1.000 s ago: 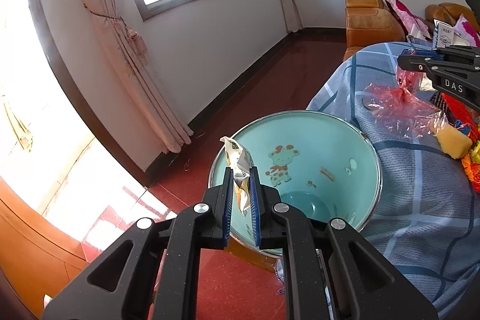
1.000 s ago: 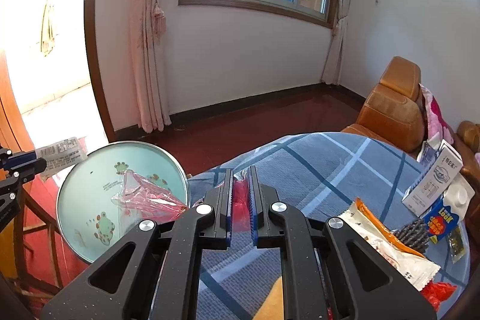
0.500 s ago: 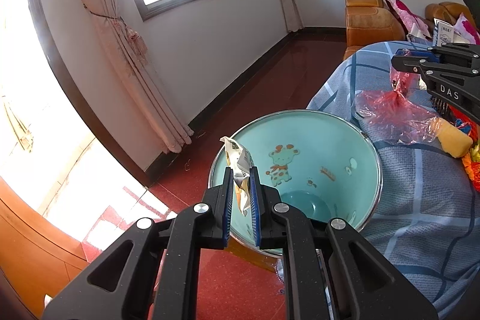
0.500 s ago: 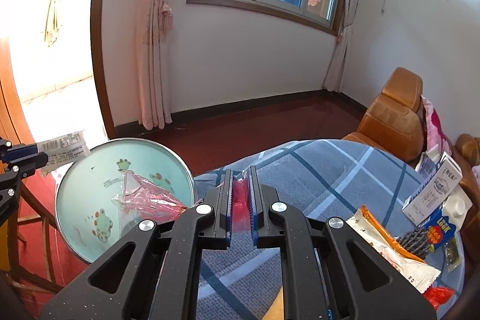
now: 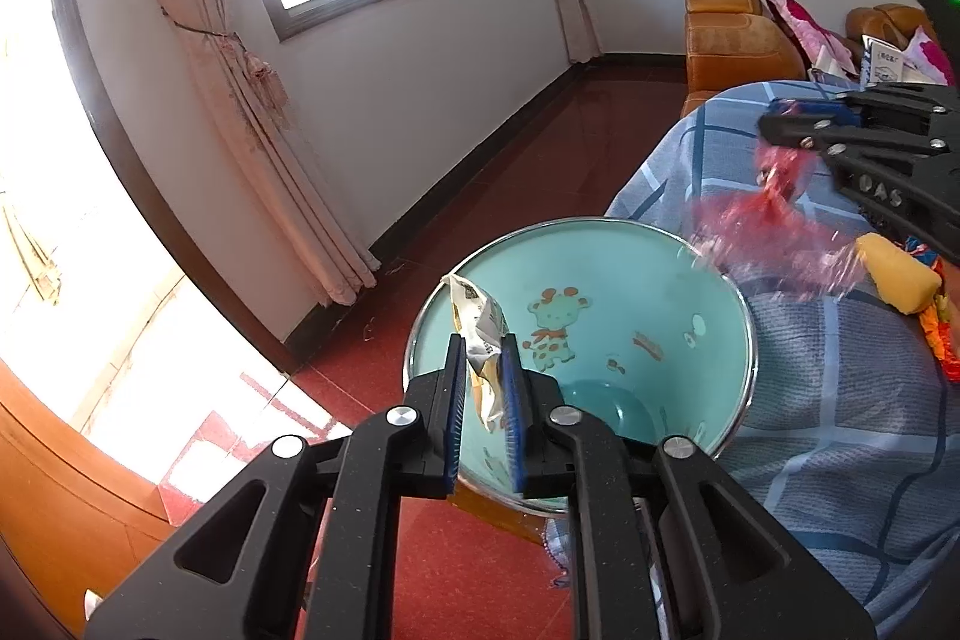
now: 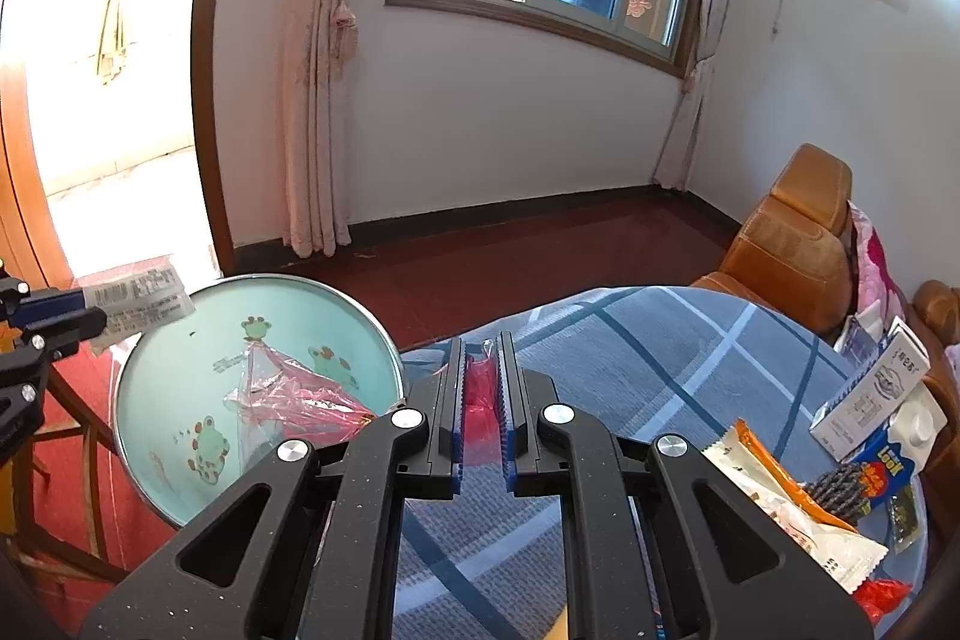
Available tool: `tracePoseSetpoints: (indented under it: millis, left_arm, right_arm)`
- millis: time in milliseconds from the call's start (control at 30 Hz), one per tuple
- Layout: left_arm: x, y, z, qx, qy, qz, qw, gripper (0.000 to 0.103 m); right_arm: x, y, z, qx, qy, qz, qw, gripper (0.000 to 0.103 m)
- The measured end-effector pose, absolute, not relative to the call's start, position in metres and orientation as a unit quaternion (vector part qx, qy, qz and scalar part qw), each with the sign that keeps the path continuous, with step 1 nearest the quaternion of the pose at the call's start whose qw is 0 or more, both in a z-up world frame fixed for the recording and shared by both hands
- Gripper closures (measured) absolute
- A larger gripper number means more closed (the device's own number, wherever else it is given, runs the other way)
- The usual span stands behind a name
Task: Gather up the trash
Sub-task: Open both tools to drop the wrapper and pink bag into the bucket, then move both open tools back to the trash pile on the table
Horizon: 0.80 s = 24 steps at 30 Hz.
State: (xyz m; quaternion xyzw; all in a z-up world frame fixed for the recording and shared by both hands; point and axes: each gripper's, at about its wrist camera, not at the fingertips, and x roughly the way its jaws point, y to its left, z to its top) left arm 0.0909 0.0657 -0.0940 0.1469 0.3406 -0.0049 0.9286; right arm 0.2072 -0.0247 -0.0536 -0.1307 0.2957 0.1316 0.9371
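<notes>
The left gripper (image 5: 485, 370) hangs over the 9 o'clock rim of the basin (image 5: 648, 280), a teal bowl with cartoon animals inside. Its jaws have just been opening a little, and the crumpled white wrapper (image 5: 480, 334) stands between the blue pads (image 5: 511, 388), touching them; whether it is pressed tight I cannot tell. In the right wrist view that wrapper (image 6: 138, 304) sticks out flat at 10 o'clock of the basin (image 6: 180, 388). The right gripper (image 6: 480, 394) has its jaws closed on the red bag (image 6: 477, 388), whose clear pink tail (image 6: 288, 394) trails to 9 o'clock across the basin's mouth. In the left wrist view the bag (image 5: 774, 220) hangs blurred below the right gripper (image 5: 786, 118), at 2 o'clock of the basin. The table (image 6: 648, 358), under a blue checked cloth, lies beside the basin. At 4 o'clock on it sit a snack packet (image 6: 792, 520), a white carton (image 6: 870, 388) and a blue pack (image 6: 882, 466).
</notes>
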Motion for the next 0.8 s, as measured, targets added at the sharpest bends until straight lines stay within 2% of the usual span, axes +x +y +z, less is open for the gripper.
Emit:
tracePoseSetpoints:
  millis: [33, 67, 100, 133, 167, 300, 367, 667, 800]
  left_arm:
    - [0.090, 0.064, -0.094, 0.147, 0.339, -0.008, 0.929, 0.088]
    - [0.090, 0.063, -0.095, 0.146, 0.339, -0.014, 0.929, 0.087]
    - [0.089, 0.063, -0.095, 0.145, 0.338, -0.018, 0.930, 0.085]
    - [0.088, 0.061, -0.095, 0.143, 0.335, -0.025, 0.931, 0.077]
    - [0.087, 0.060, -0.095, 0.143, 0.333, -0.027, 0.931, 0.072]
    - [0.087, 0.057, -0.098, 0.139, 0.333, -0.030, 0.932, 0.065]
    - [0.088, 0.058, -0.098, 0.137, 0.330, -0.023, 0.934, 0.054]
    - [0.080, 0.047, -0.103, 0.124, 0.348, -0.034, 0.929, 0.048]
    - [0.066, 0.015, -0.104, 0.132, 0.351, -0.074, 0.924, 0.045]
  right_arm:
    - [0.208, -0.022, -0.055, -0.129, 0.297, 0.139, 0.936, 0.085]
    - [0.208, -0.021, -0.055, -0.128, 0.295, 0.142, 0.936, 0.073]
    - [0.209, -0.019, -0.056, -0.128, 0.297, 0.144, 0.935, 0.067]
    - [0.210, -0.018, -0.057, -0.127, 0.300, 0.145, 0.934, 0.063]
    - [0.210, -0.017, -0.058, -0.126, 0.302, 0.145, 0.934, 0.063]
    - [0.209, -0.020, -0.060, -0.120, 0.303, 0.140, 0.935, 0.060]
    - [0.207, -0.024, -0.057, -0.115, 0.300, 0.134, 0.937, 0.055]
    - [0.164, -0.068, -0.030, -0.119, 0.283, 0.095, 0.947, 0.054]
    - [0.110, -0.140, -0.019, -0.091, 0.266, 0.032, 0.959, 0.044]
